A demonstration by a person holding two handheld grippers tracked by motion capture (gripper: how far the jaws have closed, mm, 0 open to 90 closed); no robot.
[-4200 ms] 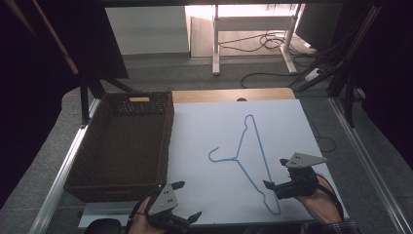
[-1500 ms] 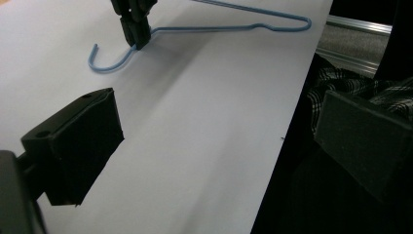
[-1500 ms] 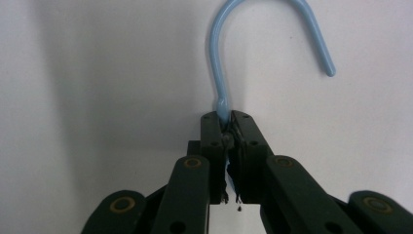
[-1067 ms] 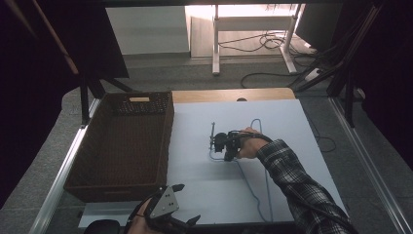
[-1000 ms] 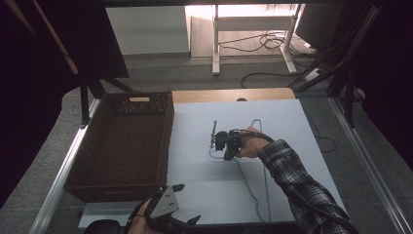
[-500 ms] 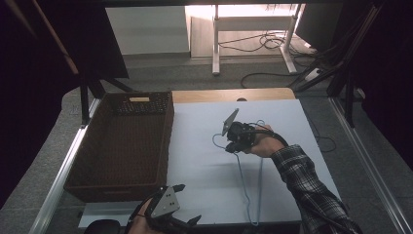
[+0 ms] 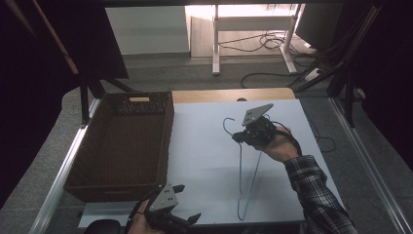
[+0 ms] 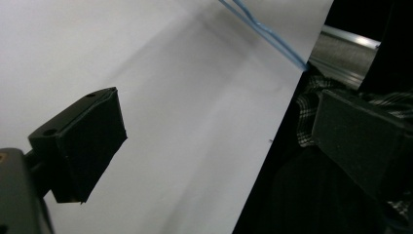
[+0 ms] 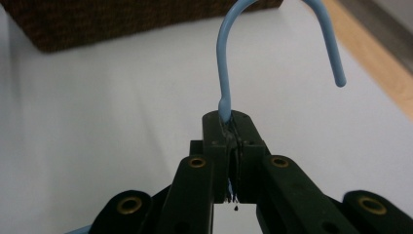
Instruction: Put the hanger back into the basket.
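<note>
Right gripper (image 7: 238, 137): jaws clamped on the neck of the blue wire hanger (image 7: 242, 168), just below its hook, so the frame hangs free to carry; lifted over the white table (image 7: 204, 156)
Left gripper (image 7: 187, 204): jaws wide, holding nothing; parked at the near edge
Wicker basket (image 7: 122, 141): left of hanger, likely destination

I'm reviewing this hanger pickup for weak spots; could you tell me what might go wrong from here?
1. The right gripper is shut on the blue hanger only at its thin neck below the hook, so the wire could twist or slip between the jaws.
2. The hanger's long body hangs toward the white table, so its lower end might drag or catch at the near edge.
3. The brown basket stands close on the left; the hook could snag its woven rim.
</note>
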